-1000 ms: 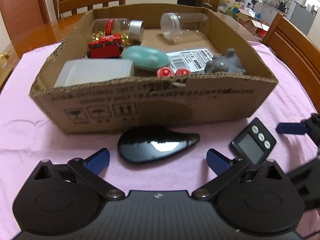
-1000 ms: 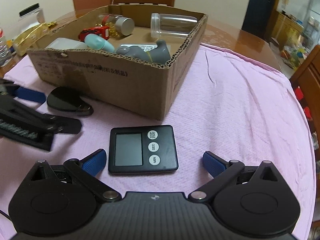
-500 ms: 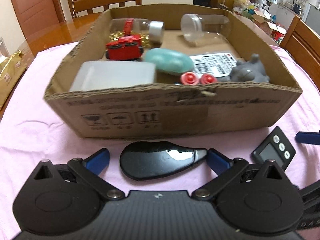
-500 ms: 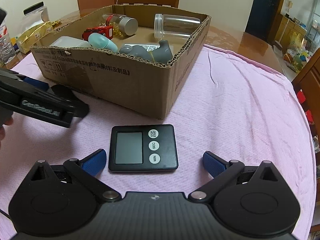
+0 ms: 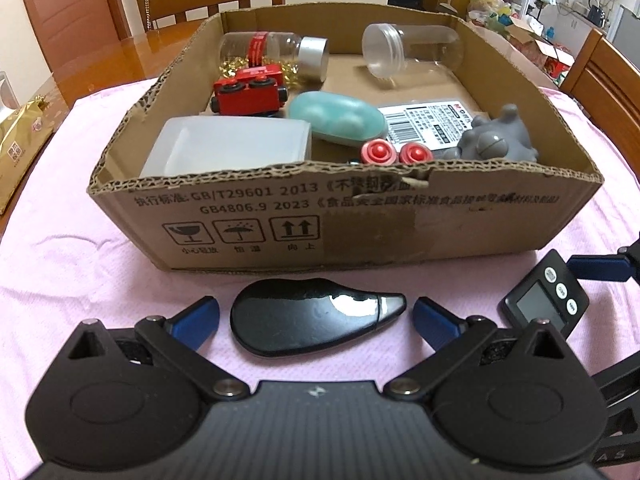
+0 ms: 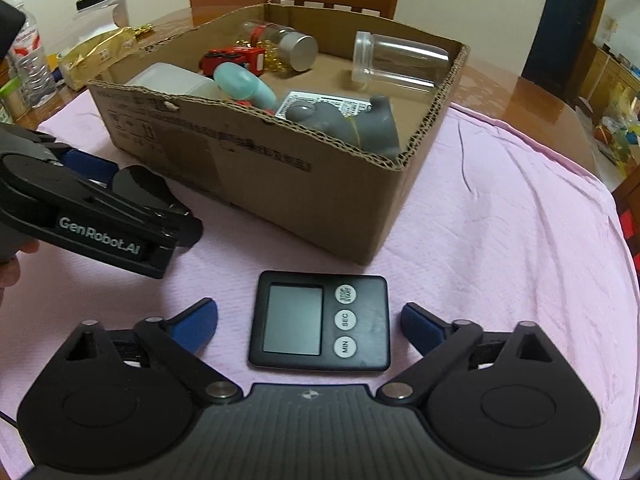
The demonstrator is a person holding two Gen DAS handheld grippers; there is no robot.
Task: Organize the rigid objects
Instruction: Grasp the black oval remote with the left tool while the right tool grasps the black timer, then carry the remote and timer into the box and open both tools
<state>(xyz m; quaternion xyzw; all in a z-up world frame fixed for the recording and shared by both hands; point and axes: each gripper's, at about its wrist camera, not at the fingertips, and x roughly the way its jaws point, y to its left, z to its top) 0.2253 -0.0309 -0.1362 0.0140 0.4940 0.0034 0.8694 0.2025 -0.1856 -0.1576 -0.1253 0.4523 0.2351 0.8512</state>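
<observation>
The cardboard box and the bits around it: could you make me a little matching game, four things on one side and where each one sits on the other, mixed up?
Things
1. black glossy teardrop object
2. digital timer
3. clear empty jar
4. grey toy animal

Places
A. lying on its side at the far end of the cardboard box
B. on the pink cloth, between the fingers of the right tool
C. inside the box, at its near right corner
D. on the cloth outside the box, between the fingers of the left tool

Pairs: 1-D, 2-B, 3-A, 4-C
</observation>
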